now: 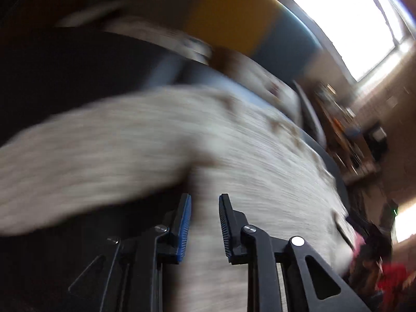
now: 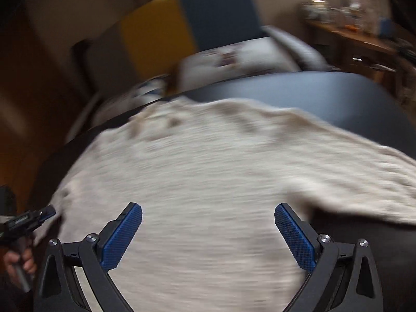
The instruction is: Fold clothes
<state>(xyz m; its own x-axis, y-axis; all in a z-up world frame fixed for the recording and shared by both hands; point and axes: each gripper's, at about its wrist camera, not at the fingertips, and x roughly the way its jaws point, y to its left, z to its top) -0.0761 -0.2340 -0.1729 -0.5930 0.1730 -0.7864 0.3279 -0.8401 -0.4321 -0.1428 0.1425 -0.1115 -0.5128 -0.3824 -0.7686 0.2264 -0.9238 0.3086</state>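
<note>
No container shows clearly in either blurred view. A dark table carries a cream knit sweater, spread flat over most of the near part of the table, its neck end toward the far edge and one sleeve running out toward the right edge. Beyond the far edge stand a yellow and blue panel, pale bedding and a cluttered wooden shelf; the left wrist view adds a bright window. The sweater's ribbed weave looks streaked by motion, with brownish marks near the collar. The right gripper hovers over the sweater's body, fingers wide apart. The left gripper sits over the sweater beside the other sleeve, its fingers slightly apart with nothing between them.
</note>
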